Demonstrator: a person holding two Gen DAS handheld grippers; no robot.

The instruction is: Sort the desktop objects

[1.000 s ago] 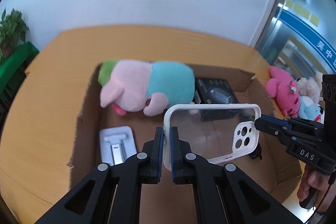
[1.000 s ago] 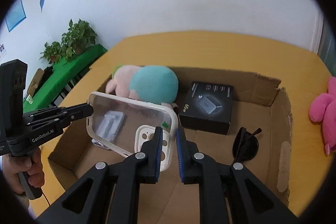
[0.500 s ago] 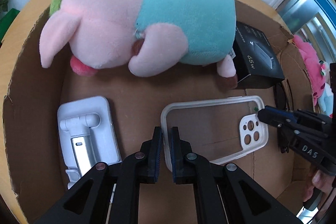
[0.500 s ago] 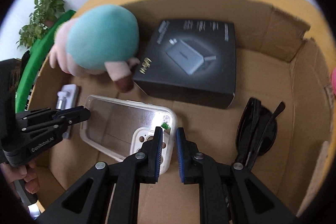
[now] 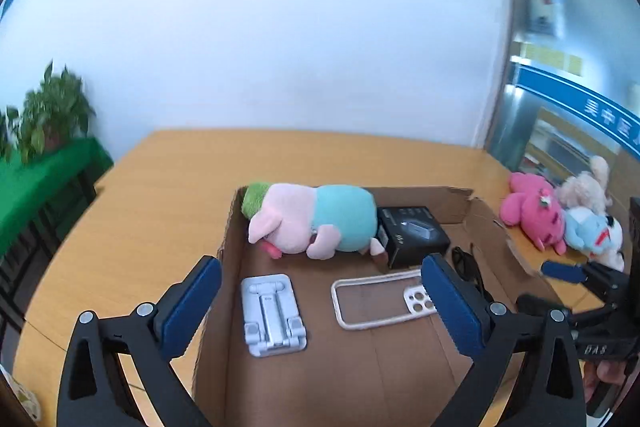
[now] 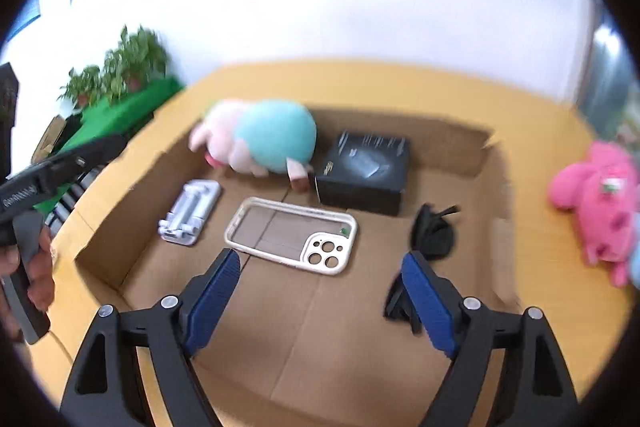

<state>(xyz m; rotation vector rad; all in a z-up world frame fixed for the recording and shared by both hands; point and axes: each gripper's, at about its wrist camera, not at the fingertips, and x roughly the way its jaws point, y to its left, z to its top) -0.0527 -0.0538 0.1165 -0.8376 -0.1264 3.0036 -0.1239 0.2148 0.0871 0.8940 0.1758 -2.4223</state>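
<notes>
With both the left tool [image 5: 320,287] and the right tool [image 6: 322,281] just sprung wide and holding nothing, the phone case [image 6: 291,235] lies flat mid-floor of the cardboard box [image 6: 132,183]; it looks light, thin and flexible, best pinched by its raised rim.

The left tool [image 5: 320,301] is showing black angular fingers with blue ribbed pads [image 5: 192,305] and silver screws. The right tool [image 6: 322,297] is looking alike; seen from the left wrist, its black body is bearing white "DAS" lettering.
</notes>
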